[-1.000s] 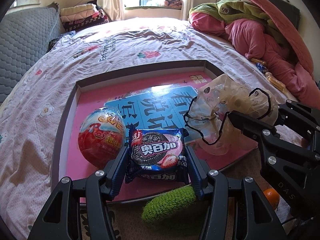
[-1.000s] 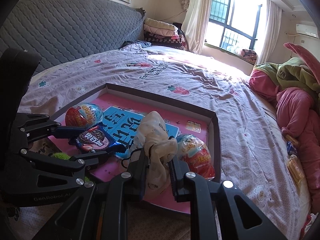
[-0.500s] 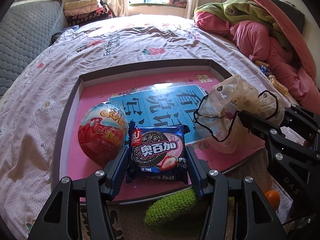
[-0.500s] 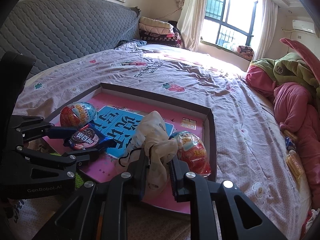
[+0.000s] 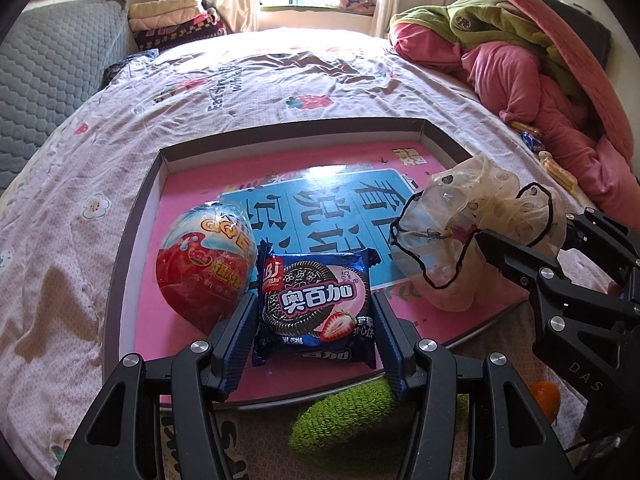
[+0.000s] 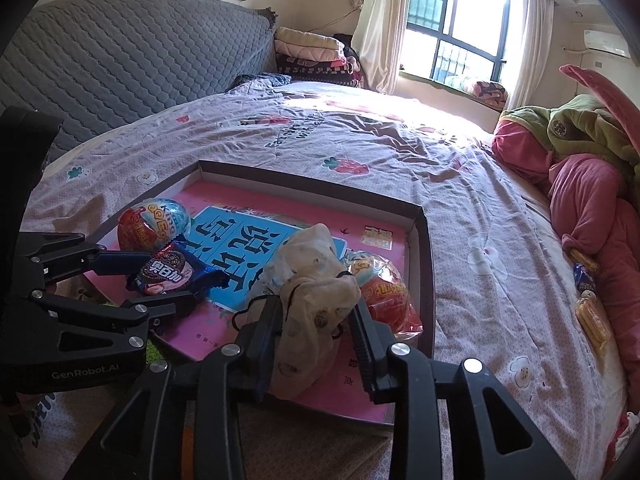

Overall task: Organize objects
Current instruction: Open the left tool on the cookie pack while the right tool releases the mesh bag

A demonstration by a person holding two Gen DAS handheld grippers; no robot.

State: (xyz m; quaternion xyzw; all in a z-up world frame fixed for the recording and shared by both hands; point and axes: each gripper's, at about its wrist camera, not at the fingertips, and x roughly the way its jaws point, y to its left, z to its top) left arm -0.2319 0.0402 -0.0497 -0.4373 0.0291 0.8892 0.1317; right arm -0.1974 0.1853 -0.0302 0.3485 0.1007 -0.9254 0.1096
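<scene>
Right tongs [image 6: 316,332] have begun opening around the soft, crumpled sheer bag [image 6: 312,300]; left tongs [image 5: 314,334] pinch the light, crinkly cookie pack [image 5: 316,304] by its sides

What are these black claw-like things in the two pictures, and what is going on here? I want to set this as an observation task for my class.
There is no robot: a person holds a hand tool with two fingers in each hand, and each tool carries a wide-angle camera looking along its fingers. So one picture comes from the left gripper, the other from the right gripper.

On the bed lies a shallow box lid with a pink bottom. In it are two foil-wrapped toy eggs. The left gripper's fingers sit either side of a cookie packet, apparently gripping it. The right gripper's fingers are opening around a crumpled sheer bag, which stands between them on the lid.
</scene>
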